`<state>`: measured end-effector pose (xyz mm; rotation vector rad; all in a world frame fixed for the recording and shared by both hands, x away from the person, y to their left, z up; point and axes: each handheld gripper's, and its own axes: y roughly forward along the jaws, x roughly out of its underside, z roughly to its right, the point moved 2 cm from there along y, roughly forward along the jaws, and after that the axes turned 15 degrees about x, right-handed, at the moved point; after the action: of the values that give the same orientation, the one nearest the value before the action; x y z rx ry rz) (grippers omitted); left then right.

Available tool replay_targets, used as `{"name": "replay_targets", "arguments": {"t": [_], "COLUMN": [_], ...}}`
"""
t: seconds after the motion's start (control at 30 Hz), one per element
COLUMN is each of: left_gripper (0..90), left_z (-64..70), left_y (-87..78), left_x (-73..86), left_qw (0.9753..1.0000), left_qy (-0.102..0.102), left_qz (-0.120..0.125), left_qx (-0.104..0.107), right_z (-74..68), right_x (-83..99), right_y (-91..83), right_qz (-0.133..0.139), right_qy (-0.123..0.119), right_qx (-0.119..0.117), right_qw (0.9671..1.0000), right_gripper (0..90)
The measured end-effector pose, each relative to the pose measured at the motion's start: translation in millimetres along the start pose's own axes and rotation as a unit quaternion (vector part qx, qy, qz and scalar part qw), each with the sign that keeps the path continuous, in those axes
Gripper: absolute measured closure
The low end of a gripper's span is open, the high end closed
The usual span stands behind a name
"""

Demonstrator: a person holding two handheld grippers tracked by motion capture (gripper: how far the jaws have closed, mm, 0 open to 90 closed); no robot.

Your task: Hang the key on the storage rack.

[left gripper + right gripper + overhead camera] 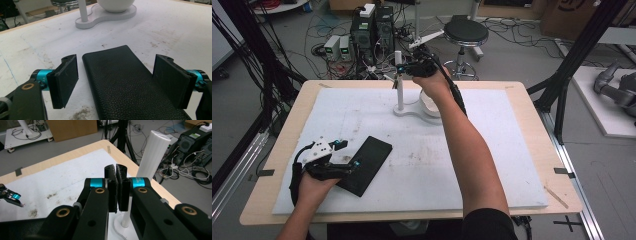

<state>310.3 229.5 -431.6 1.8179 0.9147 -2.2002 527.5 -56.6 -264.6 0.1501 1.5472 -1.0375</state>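
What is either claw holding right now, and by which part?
Nothing is held. The left claw is open, its jaws either side of the black leather case without touching it. The right claw is shut with nothing visible between its jaws, beside the white post.

A case (366, 165) is lying on the mat (492, 165) at the lower left of the high view, with the left gripper (348, 154) sitting over its near end. A stand (401, 97) is standing at upper centre, the bowl (430, 106) just right of its post, the right gripper (398, 71) hovering beside the post top.
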Motion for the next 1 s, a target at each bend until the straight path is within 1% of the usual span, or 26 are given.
{"name": "replay_targets", "arguments": {"t": [0.1,0.13,0.27,0.4,0.47,0.53,0.57,0.63,0.7,0.8,0.97,1.0], "left_gripper": [20.7,20.7,20.7,20.7,20.7,20.6,20.7,20.7,20.7,20.6,20.6,20.7], "left_z": [0.0,-0.1,-0.3,0.4,0.5,0.0,0.0,-0.4,-0.2,-0.3,-0.8,-1.0], "left_y": [0.2,0.4,0.7,1.0,0.6,0.2,0.2,0.0,0.2,0.0,-1.0,-1.0], "left_x": [0.0,0.1,0.3,-0.1,-0.2,-0.1,-0.1,0.1,0.1,0.1,0.1,0.2], "left_qw": [1.0000,1.0000,1.0000,1.0000,1.0000,1.0000,1.0000,1.0000,1.0000,1.0000,1.0000,1.0000], "left_qy": [0.000,-0.001,-0.001,-0.001,-0.001,-0.001,-0.001,-0.001,-0.002,-0.001,-0.002,-0.002], "left_qz": [0.000,0.001,0.001,0.001,0.001,0.001,0.001,0.001,0.003,0.001,0.003,0.003], "left_qx": [0.000,0.000,0.000,0.001,0.001,-0.001,-0.001,-0.001,0.000,0.000,-0.001,-0.001], "right_z": [0.0,-1.8,-7.4,-7.6,-7.1,-9.6,-9.6,-13.5,-14.9,-11.6,-1.6,0.1], "right_x": [-0.4,-1.6,-3.6,-3.9,-3.5,-3.3,-3.3,-3.1,-3.1,-3.3,-1.2,-0.9], "right_y": [0.3,0.5,0.8,1.3,1.9,2.3,2.3,4.2,4.7,4.6,2.2,1.7], "right_qz": [-0.001,-0.003,-0.007,-0.007,-0.005,-0.007,-0.007,-0.008,-0.010,-0.004,-0.006,-0.005], "right_qy": [0.001,-0.002,-0.019,-0.015,-0.007,-0.006,-0.006,-0.015,-0.018,-0.011,0.008,0.007], "right_qx": [-0.002,-0.007,-0.011,-0.012,-0.017,-0.023,-0.023,-0.026,-0.025,-0.017,-0.009,-0.008], "right_qw": [1.0000,1.0000,0.9997,0.9998,0.9998,0.9997,0.9997,0.9995,0.9995,0.9998,0.9999,0.9999], "right_gripper": [89.5,89.6,89.7,89.7,89.7,89.8,89.8,89.8,89.7,89.7,89.7,89.7]}}
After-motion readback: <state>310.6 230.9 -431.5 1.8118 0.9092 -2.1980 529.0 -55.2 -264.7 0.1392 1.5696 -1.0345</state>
